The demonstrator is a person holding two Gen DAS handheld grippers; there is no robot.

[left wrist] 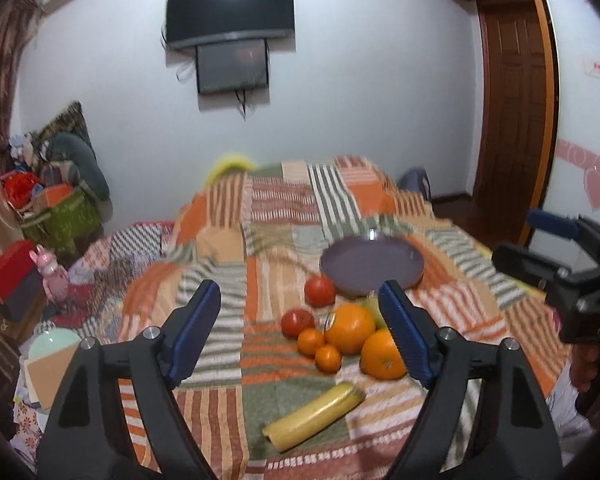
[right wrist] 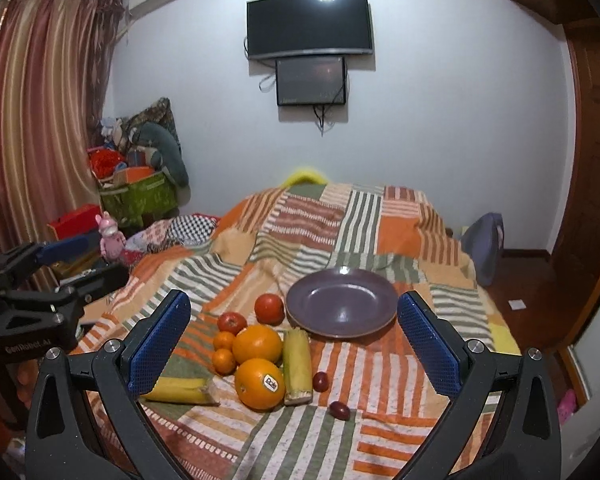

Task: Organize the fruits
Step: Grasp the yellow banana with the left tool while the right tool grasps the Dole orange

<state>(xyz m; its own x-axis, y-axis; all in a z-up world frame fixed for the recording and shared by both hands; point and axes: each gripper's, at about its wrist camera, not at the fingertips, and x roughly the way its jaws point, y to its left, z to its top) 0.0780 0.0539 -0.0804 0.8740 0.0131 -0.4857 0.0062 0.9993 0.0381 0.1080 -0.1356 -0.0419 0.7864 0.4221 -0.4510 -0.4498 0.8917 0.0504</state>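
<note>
Fruit lies in a cluster on the bed (right wrist: 379,436), beside an empty plate (right wrist: 341,304), untouched.
Both sets of fingers stand apart with nothing between them: left gripper (left wrist: 303,334) above the cluster, right gripper (right wrist: 294,346) likewise. Two big oranges (right wrist: 259,384) touch each other; two small oranges (right wrist: 224,350) and two tomatoes (right wrist: 268,308) sit at their left, a corn cob (right wrist: 297,366) at their right, a banana (right wrist: 182,391) near the front, two dark grapes (right wrist: 339,410) apart.
</note>
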